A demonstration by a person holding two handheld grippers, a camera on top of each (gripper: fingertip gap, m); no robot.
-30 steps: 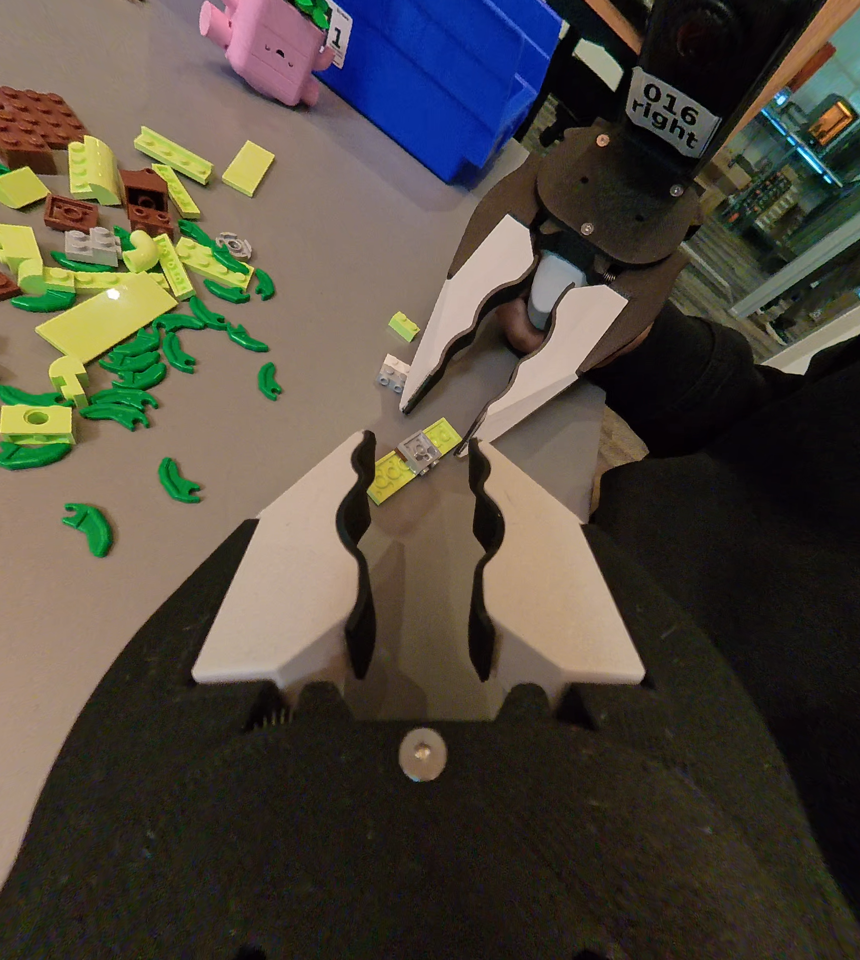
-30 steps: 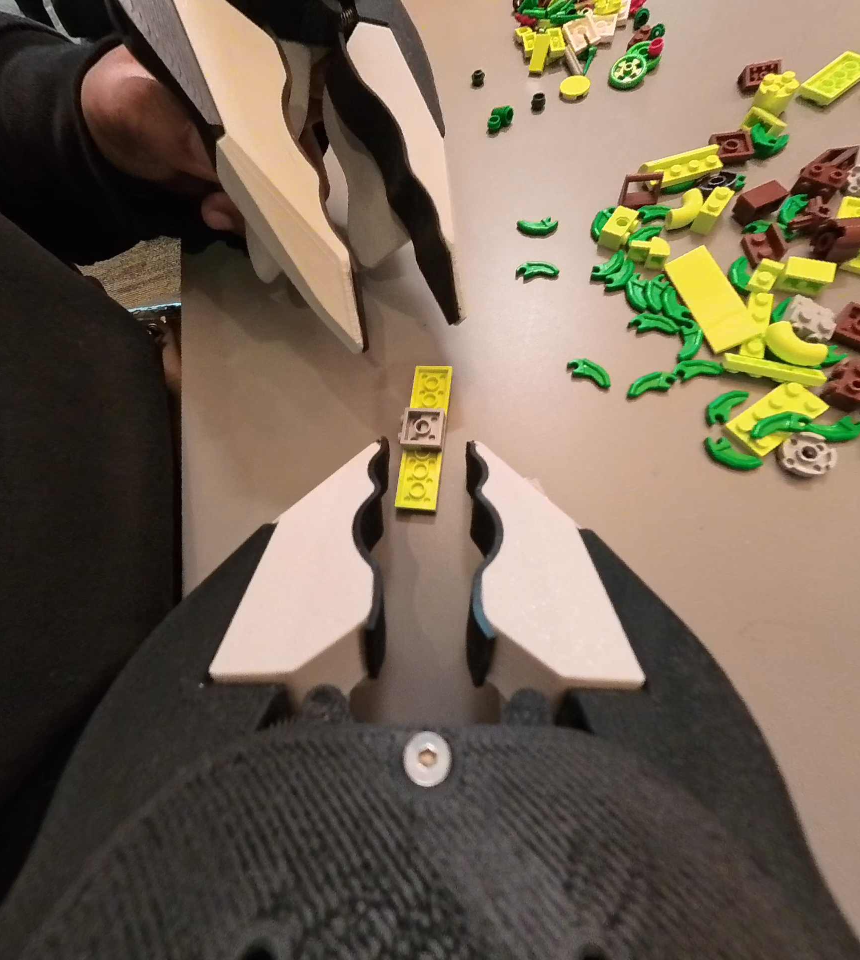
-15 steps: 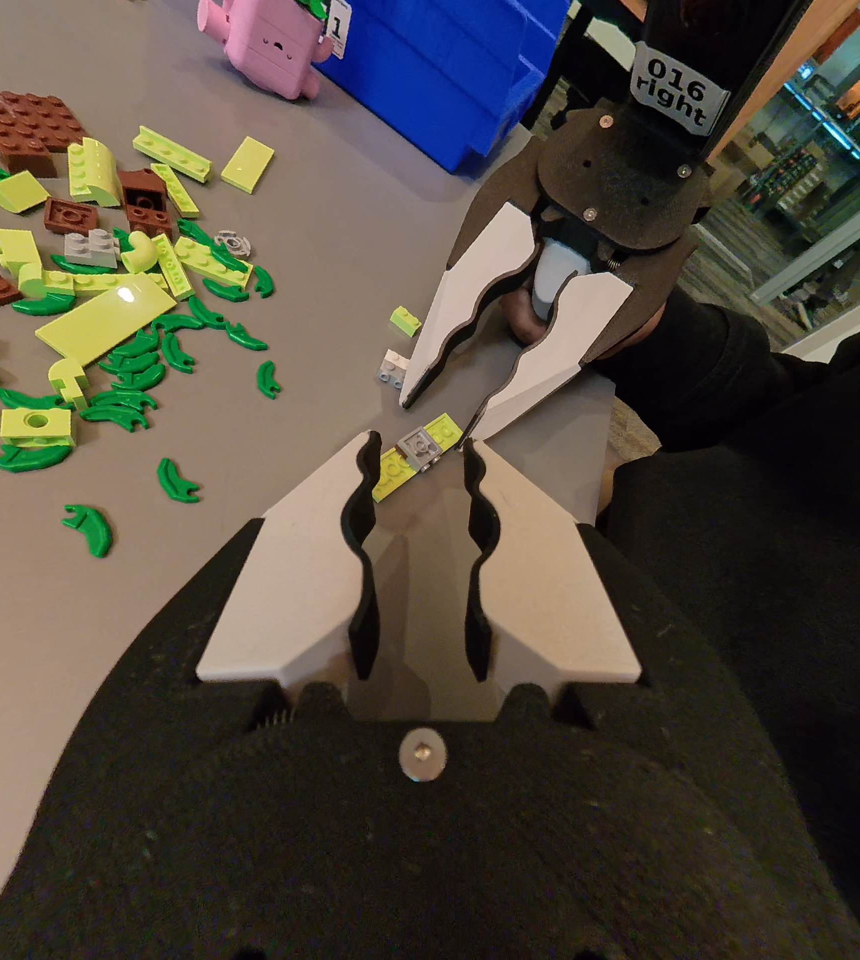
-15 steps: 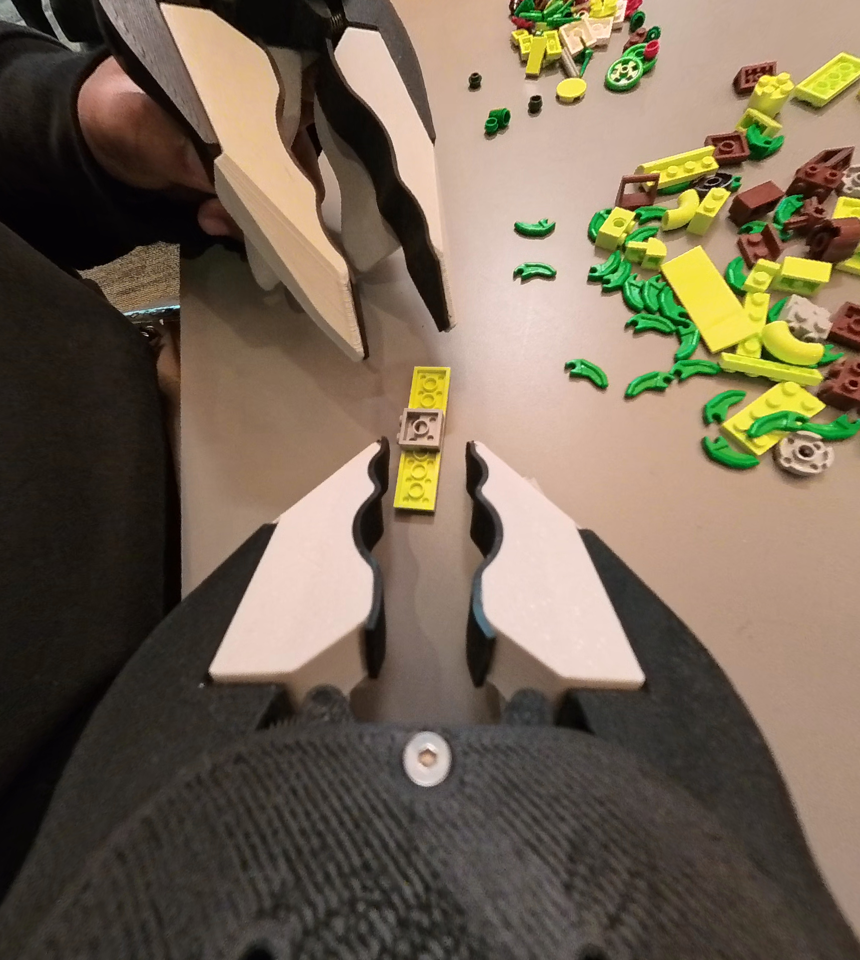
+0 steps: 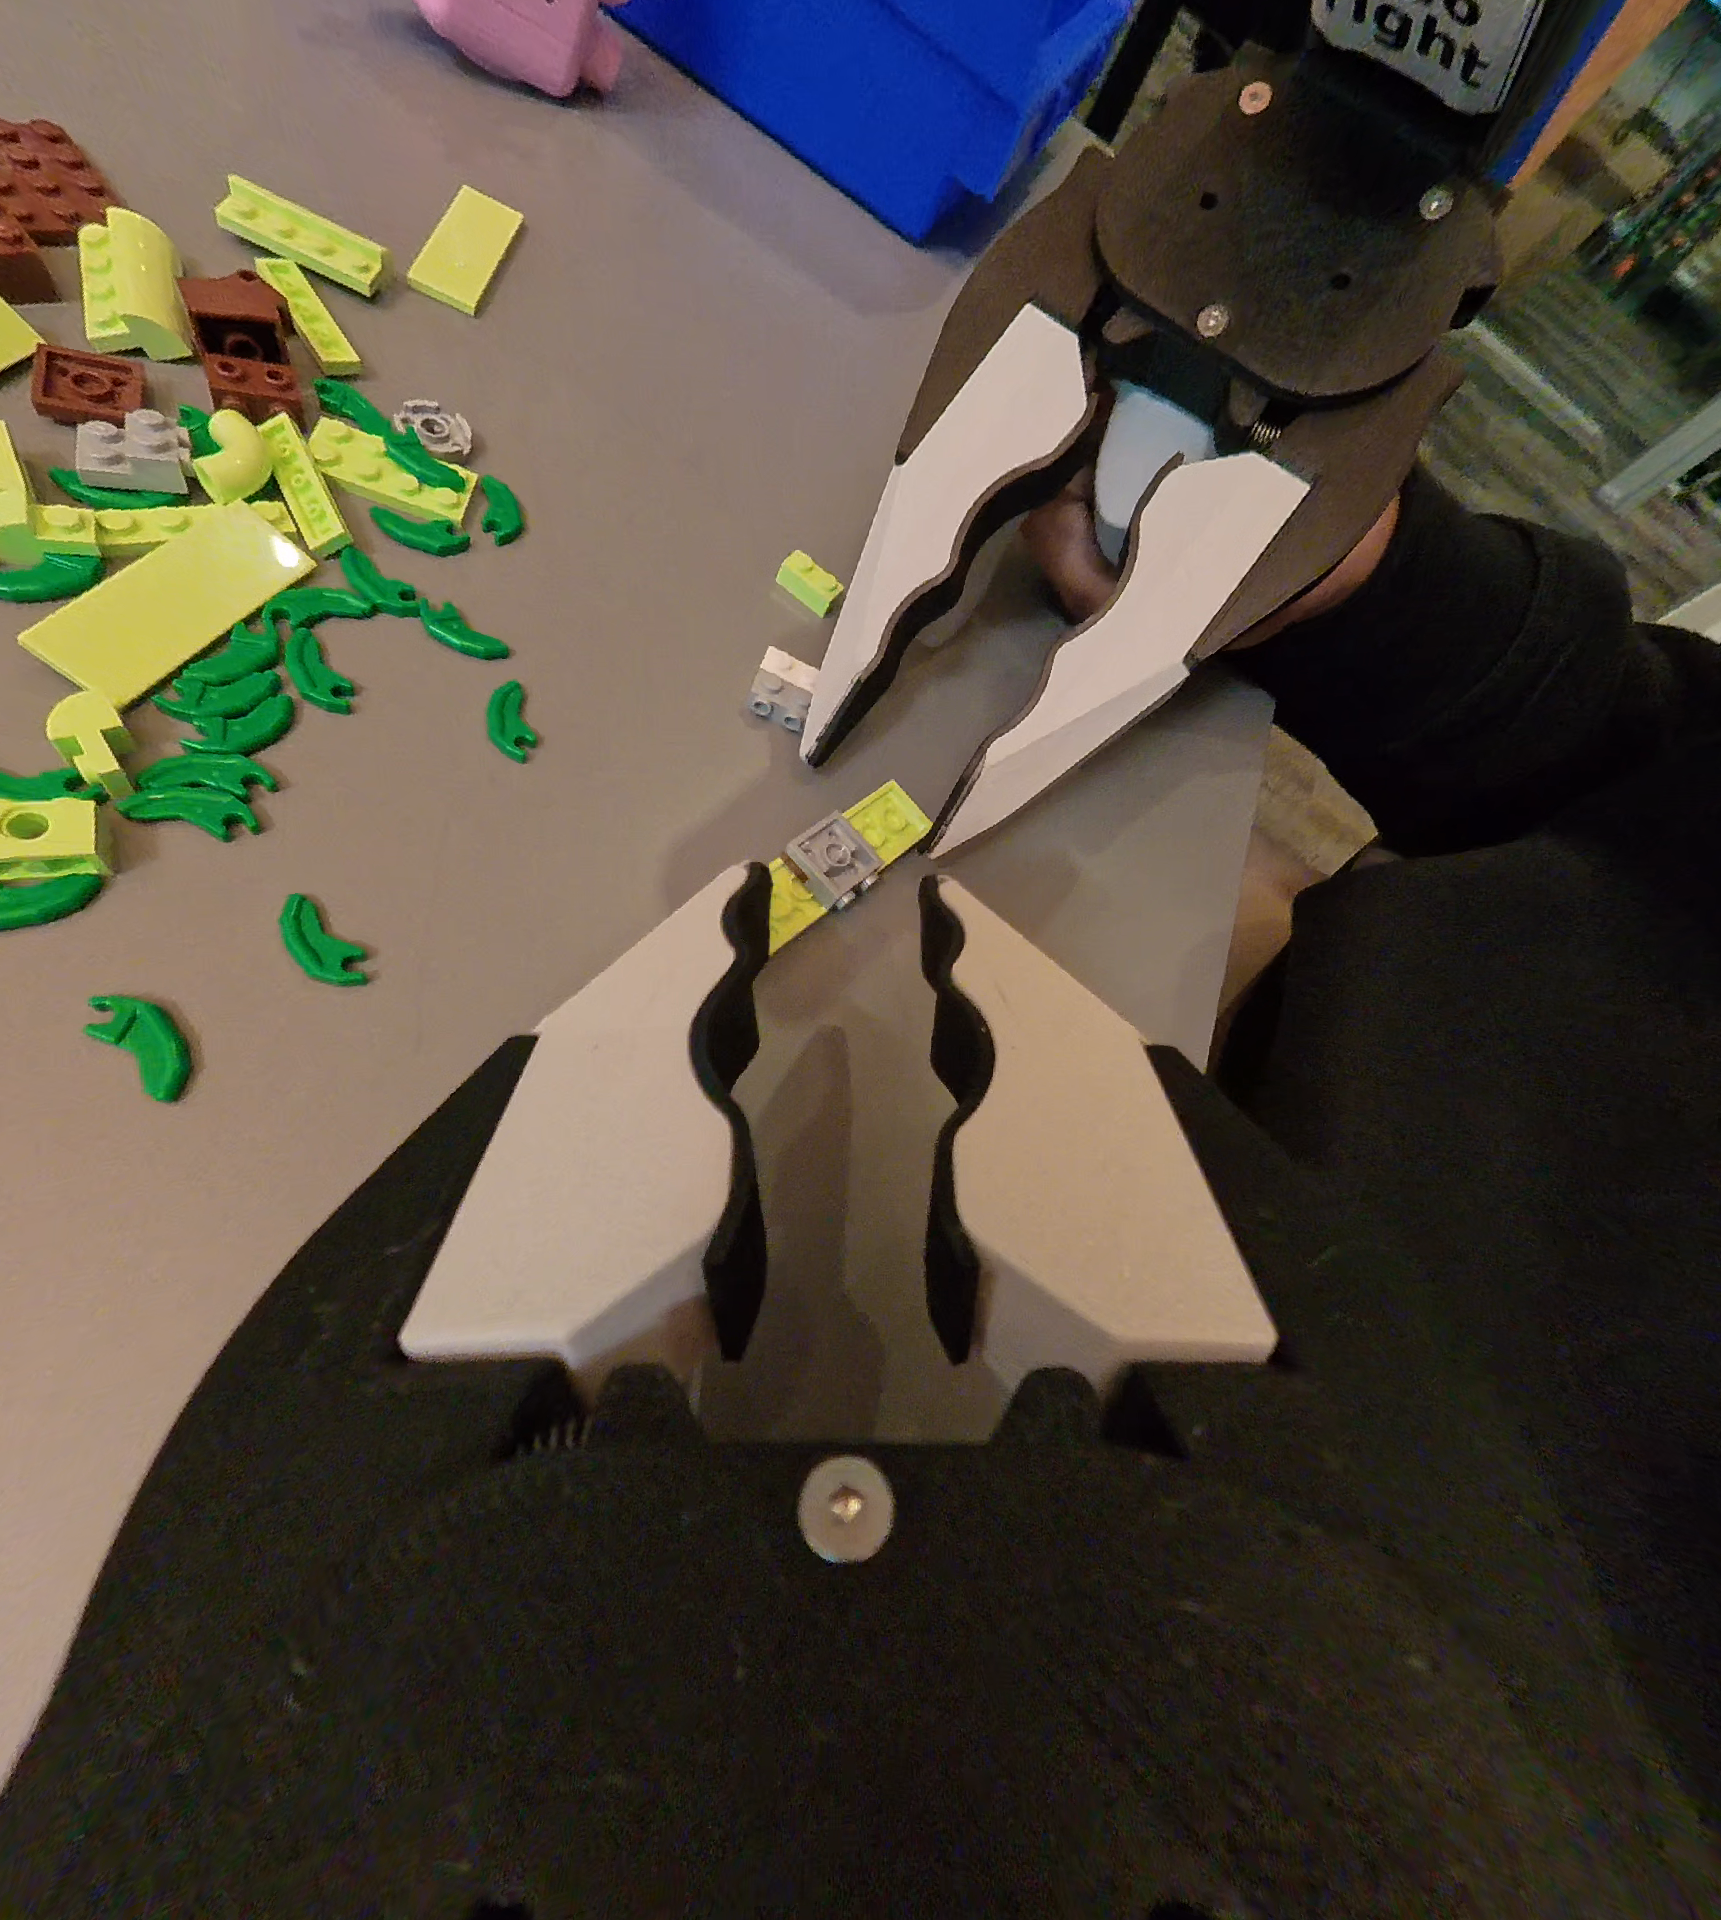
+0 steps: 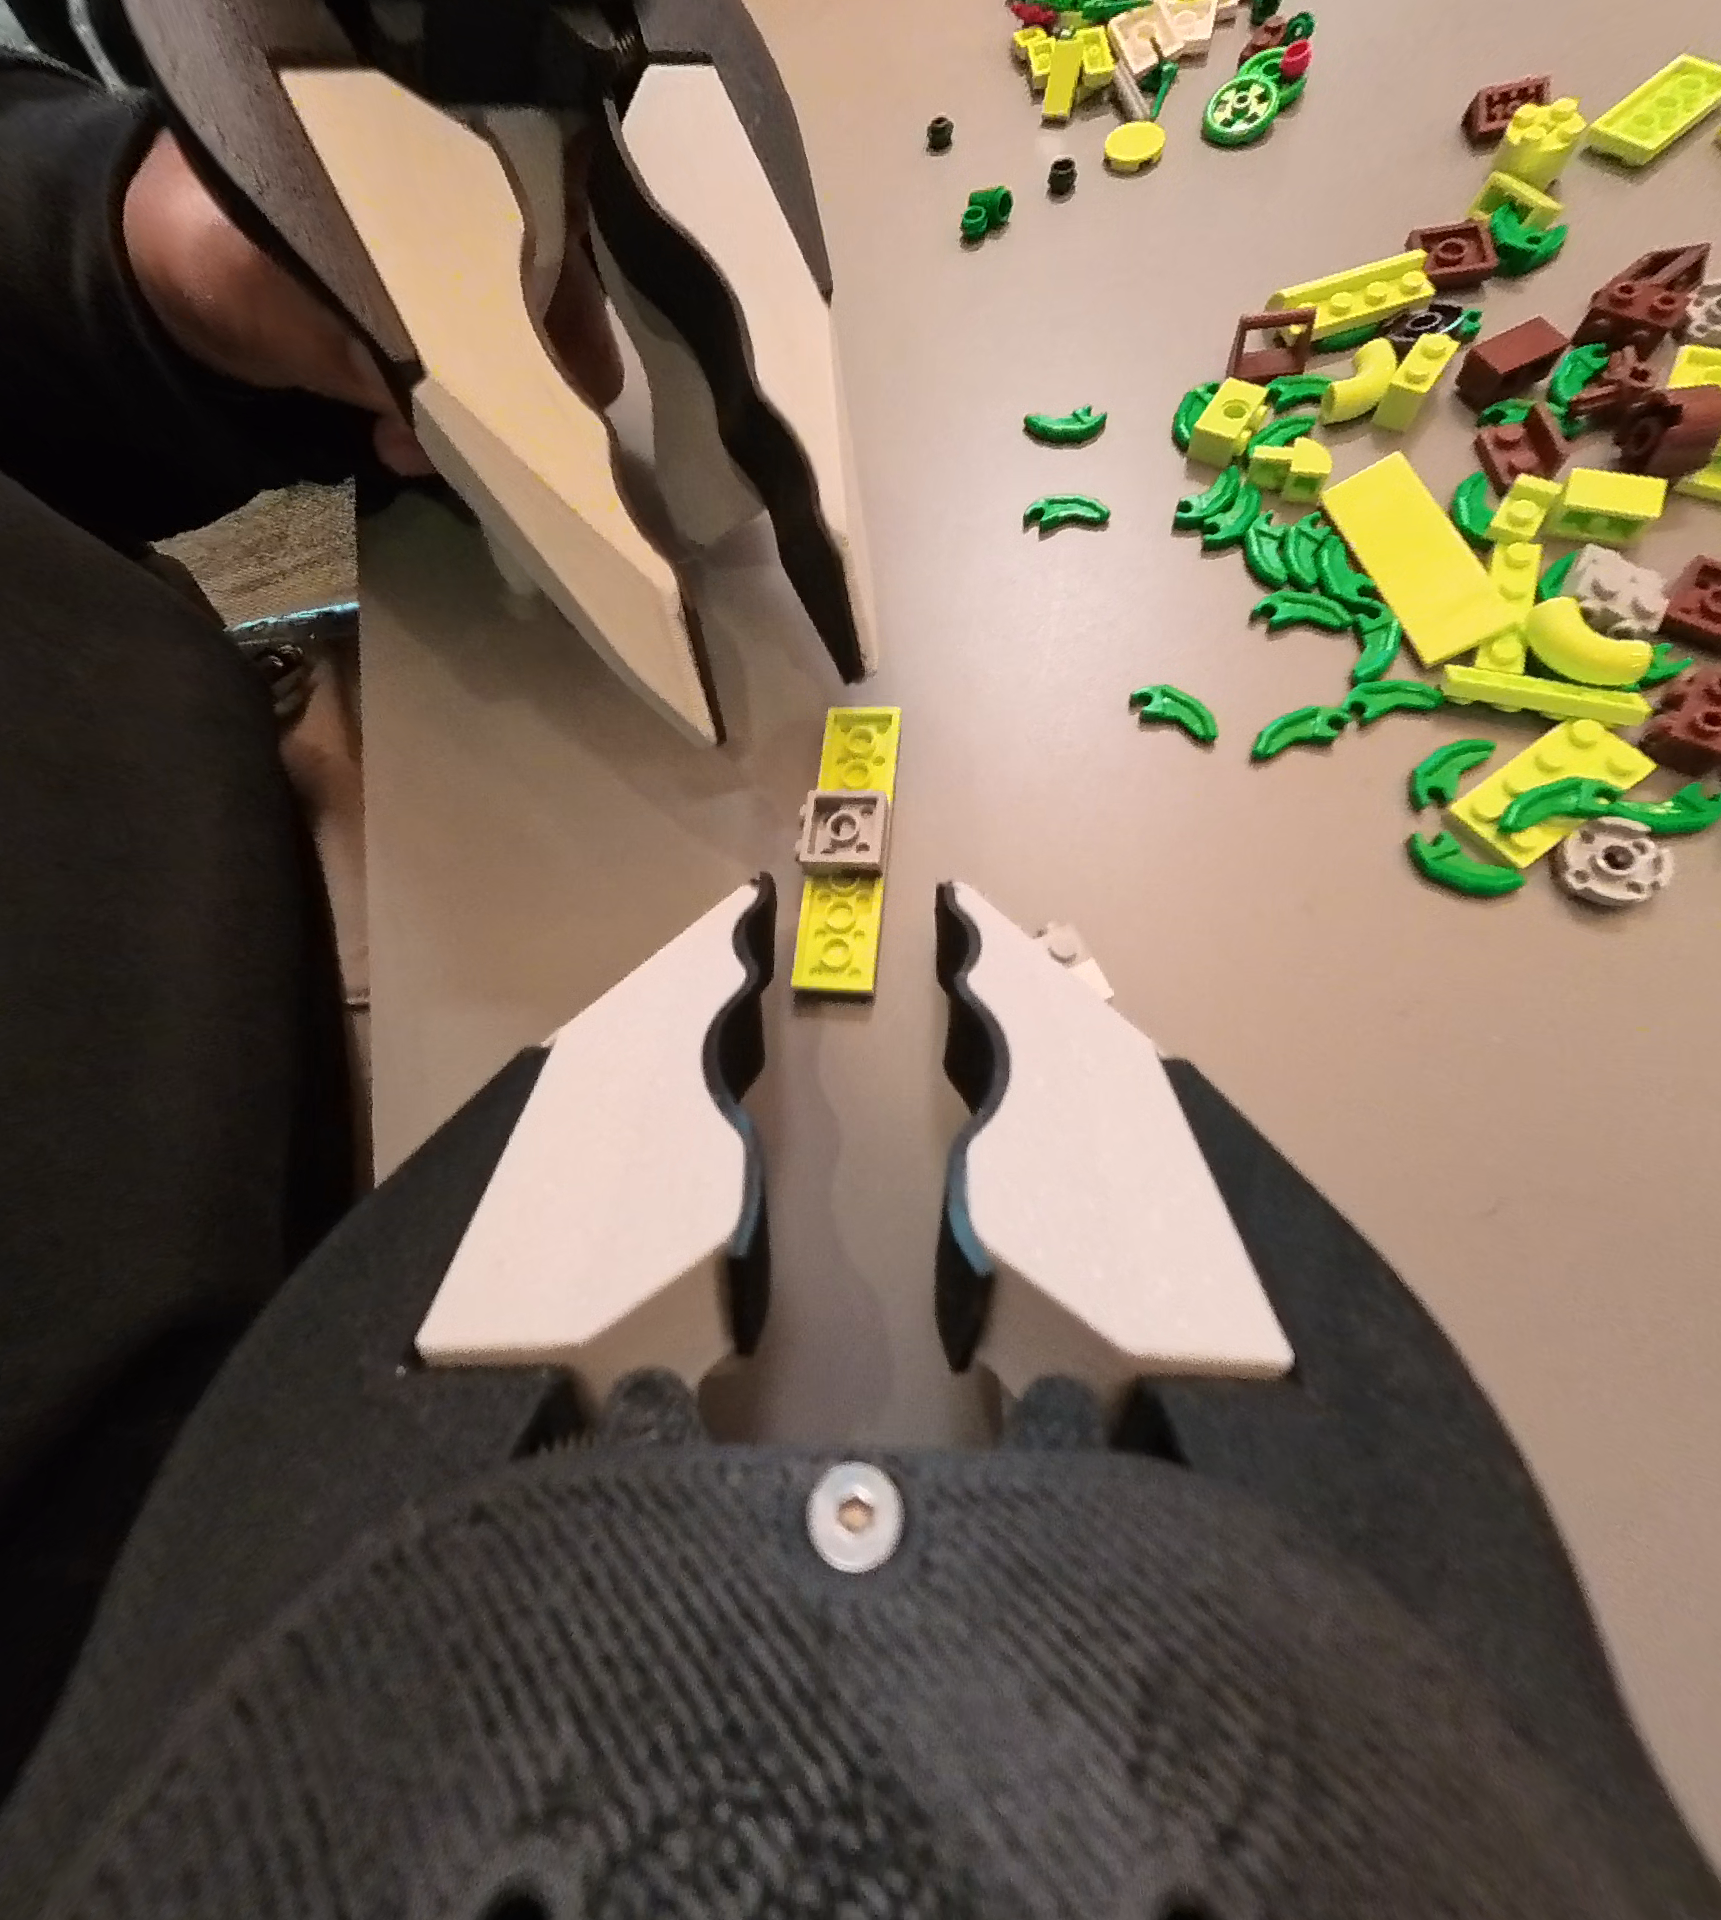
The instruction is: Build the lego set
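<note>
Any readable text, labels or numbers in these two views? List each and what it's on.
Grey label with dark characters, on the black body of the right gripper, left wrist view: partly cut off by the top edge; I don't transcribe writing.
Studs of the lime plate: any marks are too small to read.
Right wrist view: no other writing visible.

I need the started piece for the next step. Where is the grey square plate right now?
The grey square plate sits across the middle of the long yellow-green plate on the table, between both open grippers, near the table's edge.
</note>
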